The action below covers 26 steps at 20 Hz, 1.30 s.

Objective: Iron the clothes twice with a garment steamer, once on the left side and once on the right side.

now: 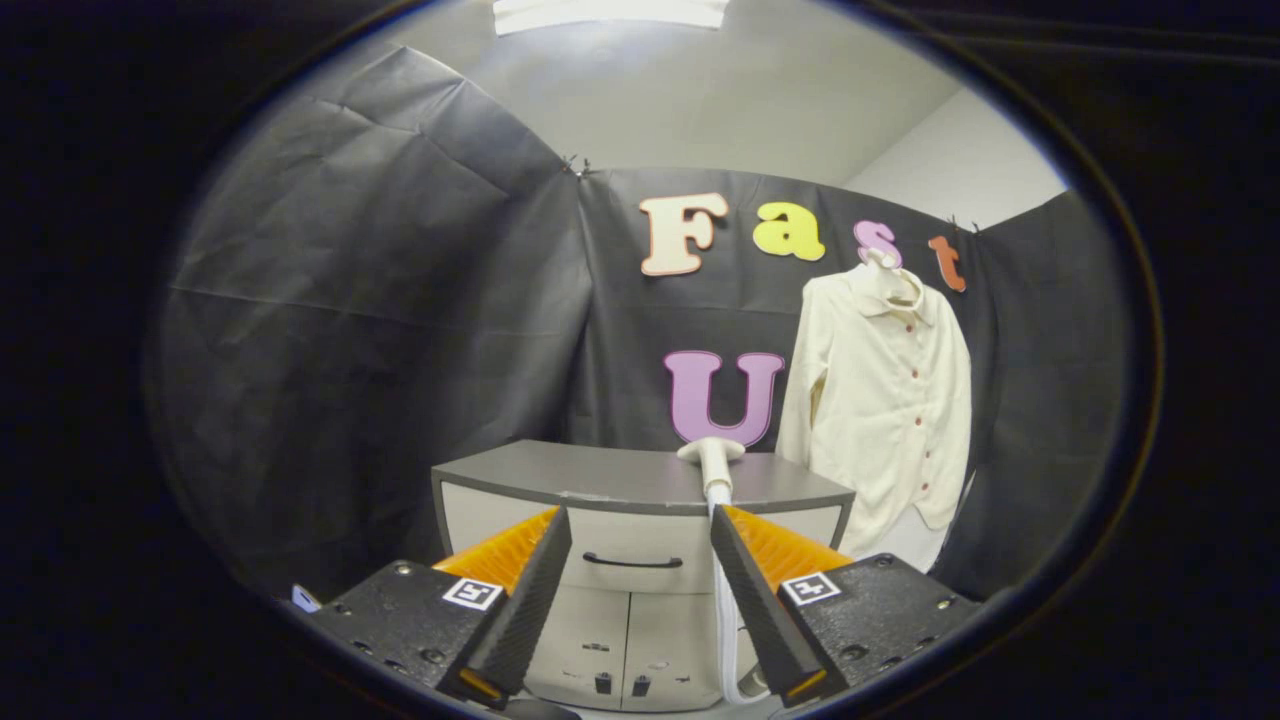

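Jaws (640, 600) found spread wide and holding nothing, with the cabinet's drawer front showing in the gap between the fingers. Garment steamer (712, 455) noted resting on the grey top of the cabinet (600, 475), serving as the bench, just ahead of and slightly above the fingertips, its pale head toward the booth wall and its white hose (724, 620) trailing down the cabinet front close beside the right finger. Cream shirt (885, 420) observed hanging on a hanger against the black wall, beyond the cabinet and to the right of the steamer, front facing out with a row of dark buttons down the middle. Judged as the opening step: steamer not yet picked up, neither side of the shirt treated. Recommended for a sound pickup: approach level with the cabinet top, centred on the handle section rather than the head, closing only once both fingers flank it squarely. Hose slack to be watched, since a snag at the cabinet edge could twist the steamer in the grip. Exact shape of the handle not clear at this range.
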Each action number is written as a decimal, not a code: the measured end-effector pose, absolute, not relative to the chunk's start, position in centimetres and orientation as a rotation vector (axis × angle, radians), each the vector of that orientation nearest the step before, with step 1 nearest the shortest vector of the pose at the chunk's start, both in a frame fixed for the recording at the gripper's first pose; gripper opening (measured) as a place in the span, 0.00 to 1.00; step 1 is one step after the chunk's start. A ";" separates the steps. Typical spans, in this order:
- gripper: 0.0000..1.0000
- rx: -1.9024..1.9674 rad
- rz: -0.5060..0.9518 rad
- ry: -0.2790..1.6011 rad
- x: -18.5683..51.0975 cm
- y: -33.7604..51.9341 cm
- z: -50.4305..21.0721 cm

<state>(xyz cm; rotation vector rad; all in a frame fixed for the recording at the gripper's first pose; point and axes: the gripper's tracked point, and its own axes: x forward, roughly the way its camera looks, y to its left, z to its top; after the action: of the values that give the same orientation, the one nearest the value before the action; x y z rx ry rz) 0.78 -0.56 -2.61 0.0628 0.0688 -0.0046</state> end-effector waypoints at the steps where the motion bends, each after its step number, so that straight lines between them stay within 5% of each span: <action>1: 0.86 0.075 -0.005 0.073 0.9 -0.6 -2.8; 17: 0.86 0.091 -0.053 0.059 8.2 -4.4 -2.3; 26: 0.86 0.097 -0.081 0.206 17.4 -5.5 -5.8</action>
<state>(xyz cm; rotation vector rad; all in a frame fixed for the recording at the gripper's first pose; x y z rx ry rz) 17.38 -5.51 -5.82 0.0971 0.2059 -0.0809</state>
